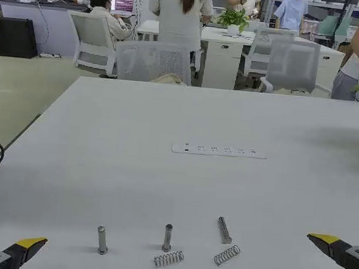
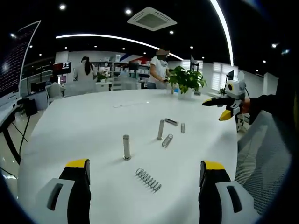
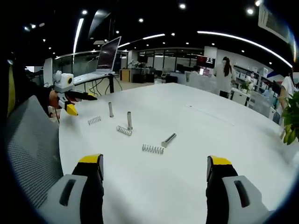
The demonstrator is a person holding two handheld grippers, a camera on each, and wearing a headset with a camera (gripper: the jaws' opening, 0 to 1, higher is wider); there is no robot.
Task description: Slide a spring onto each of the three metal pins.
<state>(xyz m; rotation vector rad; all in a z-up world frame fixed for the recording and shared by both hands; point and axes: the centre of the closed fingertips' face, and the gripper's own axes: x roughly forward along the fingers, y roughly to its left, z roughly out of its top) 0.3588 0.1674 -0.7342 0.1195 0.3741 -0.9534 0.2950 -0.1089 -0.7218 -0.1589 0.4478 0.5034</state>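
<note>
In the head view, a short grey metal pin point(image 1: 102, 240) and a second pin point(image 1: 167, 238) are standing upright on the white workbench point(image 1: 132, 168), a third pin point(image 1: 224, 230) is lying flat, and coiled steel springs point(image 1: 168, 258) are lying loose beside them. In the left gripper view, the left gripper point(image 2: 145, 164) is hovering with yellow-tipped jaws spread wide, gripping nothing. In the right gripper view, the right gripper point(image 3: 155, 160) is likewise gaping wide and empty.
</note>
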